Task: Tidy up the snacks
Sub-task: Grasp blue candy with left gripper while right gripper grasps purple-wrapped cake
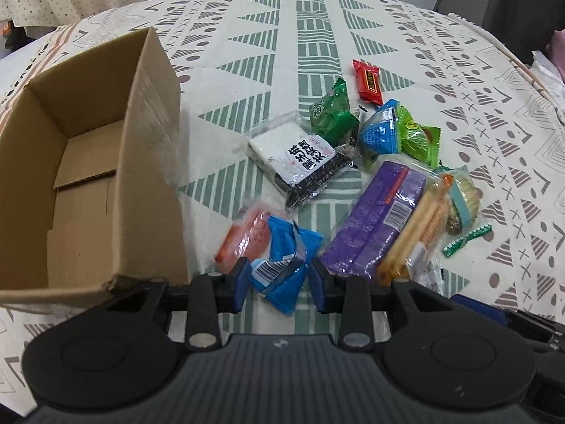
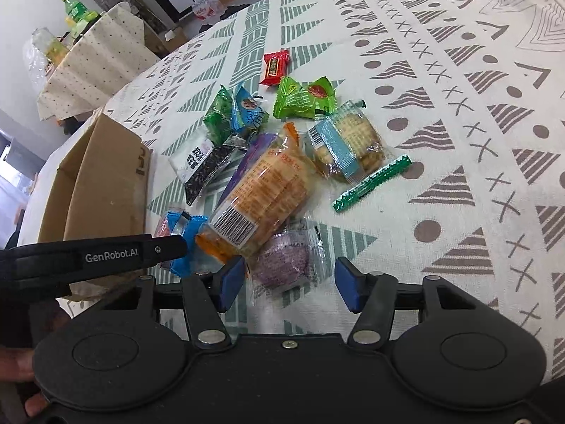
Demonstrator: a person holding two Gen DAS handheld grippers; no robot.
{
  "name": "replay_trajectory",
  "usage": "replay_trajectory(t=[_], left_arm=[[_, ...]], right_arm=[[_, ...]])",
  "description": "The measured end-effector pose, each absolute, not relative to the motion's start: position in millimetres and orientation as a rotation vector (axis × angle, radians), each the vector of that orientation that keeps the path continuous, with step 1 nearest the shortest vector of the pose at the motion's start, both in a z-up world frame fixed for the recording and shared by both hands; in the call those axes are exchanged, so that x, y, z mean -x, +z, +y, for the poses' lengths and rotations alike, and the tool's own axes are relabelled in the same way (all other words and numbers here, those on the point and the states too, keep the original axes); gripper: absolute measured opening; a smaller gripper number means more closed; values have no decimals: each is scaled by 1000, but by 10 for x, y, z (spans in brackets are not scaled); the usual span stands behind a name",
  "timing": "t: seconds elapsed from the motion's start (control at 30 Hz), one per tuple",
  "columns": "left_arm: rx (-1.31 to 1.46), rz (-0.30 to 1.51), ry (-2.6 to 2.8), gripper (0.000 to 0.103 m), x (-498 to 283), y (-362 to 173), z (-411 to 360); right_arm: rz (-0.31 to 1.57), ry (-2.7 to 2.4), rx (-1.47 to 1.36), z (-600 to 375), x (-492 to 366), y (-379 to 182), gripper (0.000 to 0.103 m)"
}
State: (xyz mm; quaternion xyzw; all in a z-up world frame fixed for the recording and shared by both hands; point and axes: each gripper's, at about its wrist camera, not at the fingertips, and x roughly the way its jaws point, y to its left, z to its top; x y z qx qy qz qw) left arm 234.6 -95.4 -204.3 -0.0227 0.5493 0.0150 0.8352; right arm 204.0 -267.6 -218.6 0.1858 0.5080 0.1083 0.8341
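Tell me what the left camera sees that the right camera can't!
Only the left wrist view looks down into the cardboard box, which has no snacks in it. Only the right wrist view shows the purple round snack between the open right tongs and green bottles far behind. Both show the blue packet in the left tongs and the red candy.

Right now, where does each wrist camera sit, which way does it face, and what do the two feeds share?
Left wrist: on the left gripper, low over the tablecloth, facing the snack pile with the cardboard box at left; its fingers flank the blue packet.
Right wrist: on the right gripper, facing the pile; its fingers stand apart by a purple packet. The left gripper enters from the left.
Shared: box, blue packet, red candy, green stick.
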Motion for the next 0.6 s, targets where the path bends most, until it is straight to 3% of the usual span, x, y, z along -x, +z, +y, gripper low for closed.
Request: replay_trajectory(t=[0.3,0.43,0.6], left_arm=[[40,1153,59,41,-2430,-2111,-938],[70,1128,60,35,-2414,-2126,-907],[90,1131,40,29,-2364,-2082,-912]], right_arm=[[1079,230,-368,-2605,-2127,-2259,57],[1077,257,-361,-2584,-2116,-2256,37],[1065,254,-363,-2597,-2070,-2201,32]])
